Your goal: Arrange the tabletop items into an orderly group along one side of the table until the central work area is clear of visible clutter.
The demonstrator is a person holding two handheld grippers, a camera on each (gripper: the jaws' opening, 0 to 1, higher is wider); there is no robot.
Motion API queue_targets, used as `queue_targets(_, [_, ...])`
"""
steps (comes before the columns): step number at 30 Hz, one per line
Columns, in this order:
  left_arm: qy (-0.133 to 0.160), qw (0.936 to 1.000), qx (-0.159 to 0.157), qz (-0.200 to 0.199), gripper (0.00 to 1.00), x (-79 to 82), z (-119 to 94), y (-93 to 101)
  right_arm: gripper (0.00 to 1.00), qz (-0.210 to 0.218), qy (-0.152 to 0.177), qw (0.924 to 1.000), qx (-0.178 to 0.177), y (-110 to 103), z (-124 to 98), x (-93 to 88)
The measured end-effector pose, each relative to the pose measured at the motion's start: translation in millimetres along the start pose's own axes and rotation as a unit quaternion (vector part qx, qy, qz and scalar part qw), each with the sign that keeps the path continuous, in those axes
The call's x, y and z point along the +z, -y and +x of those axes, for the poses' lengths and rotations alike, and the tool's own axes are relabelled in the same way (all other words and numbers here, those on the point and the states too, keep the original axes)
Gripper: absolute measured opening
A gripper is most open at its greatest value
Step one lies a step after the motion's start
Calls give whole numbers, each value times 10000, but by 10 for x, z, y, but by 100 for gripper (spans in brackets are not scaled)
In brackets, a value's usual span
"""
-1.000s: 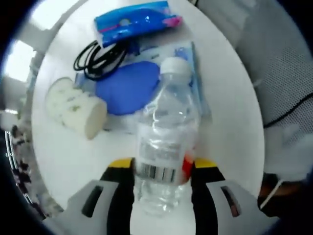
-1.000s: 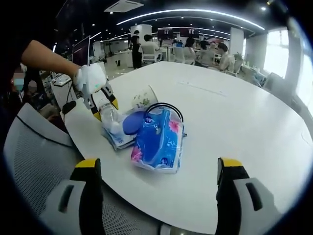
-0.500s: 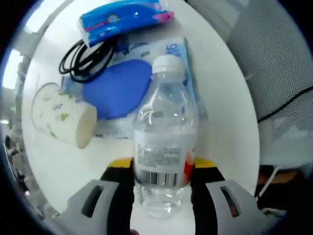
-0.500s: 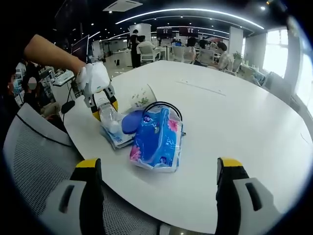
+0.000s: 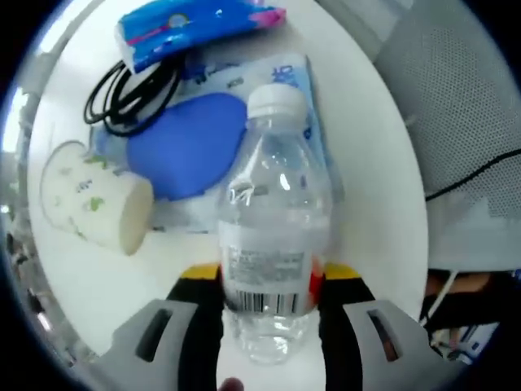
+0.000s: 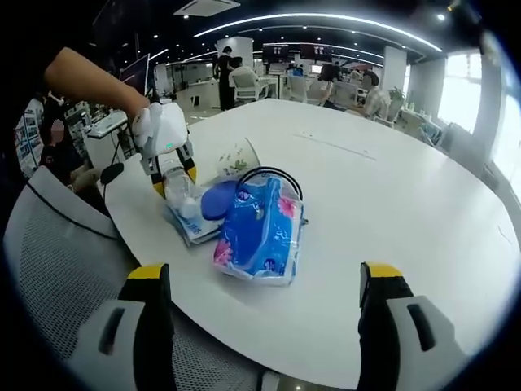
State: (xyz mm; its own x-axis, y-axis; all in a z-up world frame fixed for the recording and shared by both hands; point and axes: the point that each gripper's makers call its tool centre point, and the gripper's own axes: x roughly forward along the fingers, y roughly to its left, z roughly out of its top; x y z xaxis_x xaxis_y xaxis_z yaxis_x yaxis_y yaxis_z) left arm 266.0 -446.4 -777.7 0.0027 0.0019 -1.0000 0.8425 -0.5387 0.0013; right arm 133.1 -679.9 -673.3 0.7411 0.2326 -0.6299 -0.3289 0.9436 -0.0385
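My left gripper is clenched on the clear water bottle, both yellow-tipped jaws pressed against its labelled lower body, one on each side, with the white cap pointing away from me toward the pile on the white table. In the right gripper view I see that same left gripper over the near-left edge of the round table, holding the bottle tilted, cap end down against the pile. The bottle's cap lies over a flat blue and white packet, and just beside it sits a dark blue oval pouch resting on that packet. A coil of black cable lies beside the pouch, touching the blue tissue pack at the far end of the cluster. A paper cup with a green leaf print lies on its side next to the pouch, its open mouth turned toward my jaws. My right gripper hangs released, its two jaws spread wide apart with nothing between them, hovering off the table's near edge and looking across at the tissue pack, which is the nearest thing in the pile. A grey mesh chair stands just beside the table edge, below the left gripper.
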Motion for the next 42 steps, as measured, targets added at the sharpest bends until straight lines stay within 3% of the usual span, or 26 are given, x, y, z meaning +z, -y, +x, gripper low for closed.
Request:
queue_targets(16, [-50,9999,54,-69,40,-9,-10,7,96,12,83,9999,-122,55,-17,27])
queue_targets(25, [19,9991,368,-185,39,-46,-94,57,95,-95,148,9997,-166,51,-30,55])
queue_targets(32, [345,9964,585,-506,39,-56,-278,41,95,-157,124,9997,-168,46,-29,53])
queue_targets(42, [905,9875,908,-922,39,24,-506,37,95,-259,178,9994,-175,36,-32,87])
